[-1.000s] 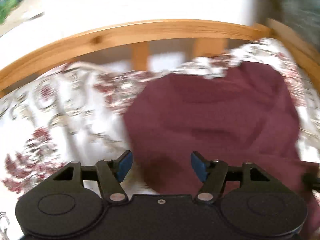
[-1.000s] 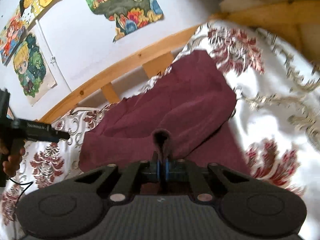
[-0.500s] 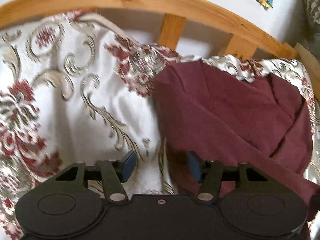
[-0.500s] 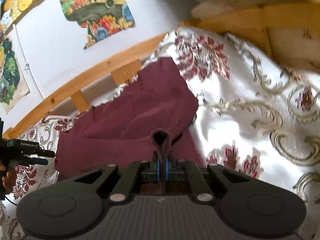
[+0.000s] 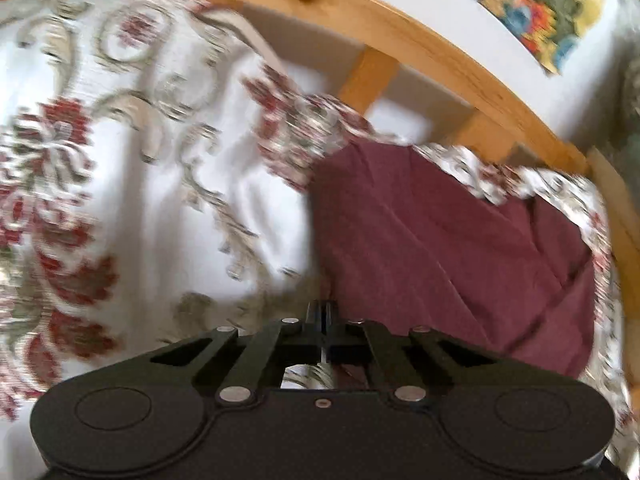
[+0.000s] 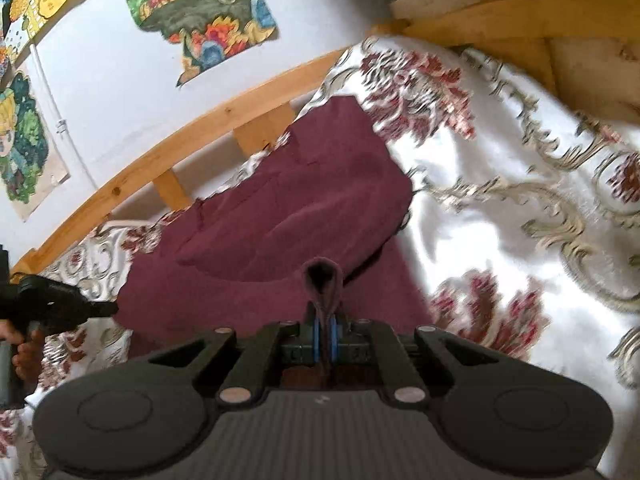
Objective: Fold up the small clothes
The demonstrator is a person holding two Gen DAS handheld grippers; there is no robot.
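Note:
A maroon garment [image 5: 448, 240] lies partly folded on a floral bedspread [image 5: 120, 184]; it also shows in the right wrist view [image 6: 280, 216]. My left gripper [image 5: 323, 314] is shut at the garment's near left edge; whether cloth is pinched between its fingers is hidden. My right gripper [image 6: 324, 328] is shut on a bunched fold of the garment's near edge, which sticks up between the blue pads. The left gripper [image 6: 60, 300] also shows at the far left of the right wrist view, at the garment's left corner.
A wooden bed rail [image 5: 400, 28] with slats runs behind the garment; it also shows in the right wrist view [image 6: 224, 120]. A white wall with colourful drawings [image 6: 200, 12] stands beyond it. Wooden boards [image 6: 540, 8] close the bed's right end.
My left gripper went from open over the garment to shut at its left edge. My right gripper stayed shut on the fold and shifted slightly.

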